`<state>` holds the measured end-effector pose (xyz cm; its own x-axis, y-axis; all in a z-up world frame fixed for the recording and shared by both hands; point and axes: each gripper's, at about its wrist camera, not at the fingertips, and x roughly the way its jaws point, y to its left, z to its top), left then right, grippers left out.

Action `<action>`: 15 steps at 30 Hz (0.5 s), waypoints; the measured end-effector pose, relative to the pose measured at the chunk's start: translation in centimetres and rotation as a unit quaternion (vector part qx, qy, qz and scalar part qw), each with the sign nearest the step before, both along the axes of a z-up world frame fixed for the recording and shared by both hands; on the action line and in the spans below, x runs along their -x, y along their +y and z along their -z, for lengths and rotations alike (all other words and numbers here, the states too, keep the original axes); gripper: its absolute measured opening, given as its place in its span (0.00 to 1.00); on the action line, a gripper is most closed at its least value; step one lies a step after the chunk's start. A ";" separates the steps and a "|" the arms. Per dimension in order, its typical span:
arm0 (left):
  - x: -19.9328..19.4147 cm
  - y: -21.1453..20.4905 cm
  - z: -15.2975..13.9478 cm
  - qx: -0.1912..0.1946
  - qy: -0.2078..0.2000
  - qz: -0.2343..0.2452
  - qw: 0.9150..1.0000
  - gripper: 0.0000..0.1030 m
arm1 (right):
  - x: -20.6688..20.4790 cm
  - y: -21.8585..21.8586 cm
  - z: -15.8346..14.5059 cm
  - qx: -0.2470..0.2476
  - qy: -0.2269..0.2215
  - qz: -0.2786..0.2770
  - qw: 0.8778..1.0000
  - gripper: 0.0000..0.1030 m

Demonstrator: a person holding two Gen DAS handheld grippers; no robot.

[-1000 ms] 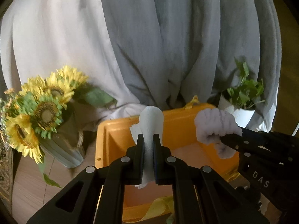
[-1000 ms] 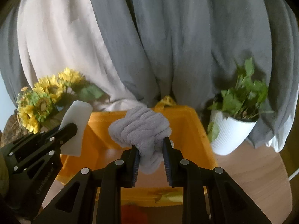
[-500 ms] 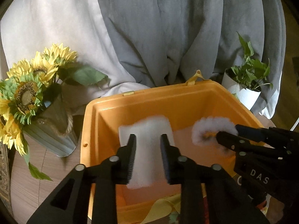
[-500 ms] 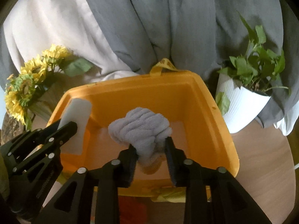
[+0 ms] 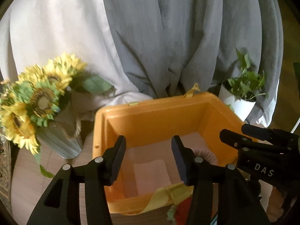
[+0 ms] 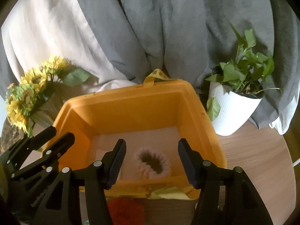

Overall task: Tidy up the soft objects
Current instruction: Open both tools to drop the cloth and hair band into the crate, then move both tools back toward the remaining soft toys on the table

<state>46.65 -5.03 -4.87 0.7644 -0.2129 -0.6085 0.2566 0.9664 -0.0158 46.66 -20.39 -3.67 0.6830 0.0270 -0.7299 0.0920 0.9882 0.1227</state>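
Observation:
An orange bin (image 5: 159, 108) (image 6: 131, 101) stands on the wooden table. A flat white sponge (image 5: 151, 176) lies on its floor, and a fluffy white ring-shaped scrunchie (image 6: 152, 163) (image 5: 205, 152) lies to its right. My left gripper (image 5: 148, 146) is open and empty above the sponge; it also shows at the left of the right wrist view (image 6: 58, 136). My right gripper (image 6: 151, 150) is open and empty above the scrunchie; it also shows at the right of the left wrist view (image 5: 238, 133).
A vase of sunflowers (image 5: 37, 101) (image 6: 28, 97) stands left of the bin. A white potted plant (image 6: 236, 105) (image 5: 241, 101) stands right of it. Grey and white curtains hang behind. A yellow cloth (image 5: 165, 195) and a red soft thing (image 6: 125, 210) lie at the bin's near edge.
Both grippers opened over the bin. The sponge dropped from the left gripper and the scrunchie from the right; both now lie on the bin floor.

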 end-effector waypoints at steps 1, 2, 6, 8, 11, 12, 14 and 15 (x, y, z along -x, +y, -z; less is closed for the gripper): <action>0.3 0.1 -0.3 0.002 -0.005 -0.002 1.000 0.53 | 0.4 -0.1 -0.4 -0.001 -0.006 0.000 1.000 0.57; 0.6 0.2 -0.7 0.004 -0.009 -0.004 1.000 0.54 | 0.7 -0.2 -0.8 -0.001 -0.012 0.001 1.000 0.57; 1.8 0.6 -2.0 0.013 -0.016 -0.004 1.000 0.56 | 2.0 0.0 -2.4 0.001 -0.037 0.004 0.999 0.58; 2.4 0.9 -2.5 0.020 -0.019 -0.002 1.000 0.59 | 2.6 0.1 -3.0 0.002 -0.044 0.003 0.999 0.60; 3.8 1.4 -3.0 0.026 -0.025 0.000 0.999 0.60 | 3.9 0.1 -4.0 0.000 -0.058 0.006 0.998 0.60; 4.3 1.5 -3.1 0.026 -0.027 0.000 0.999 0.61 | 4.4 0.1 -4.3 0.000 -0.063 0.008 0.998 0.61; 5.3 1.8 -3.4 0.026 -0.034 -0.001 0.999 0.61 | 5.3 0.2 -4.7 -0.002 -0.069 0.010 0.998 0.61; 5.7 1.9 -3.5 0.026 -0.037 -0.002 0.999 0.62 | 5.8 0.2 -4.8 -0.004 -0.071 0.012 0.997 0.61</action>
<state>40.97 -3.11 -1.37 0.8075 -0.2395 -0.5391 0.2552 0.9658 -0.0467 40.89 -20.18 1.17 0.7806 0.0153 -0.6249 0.0964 0.9848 0.1445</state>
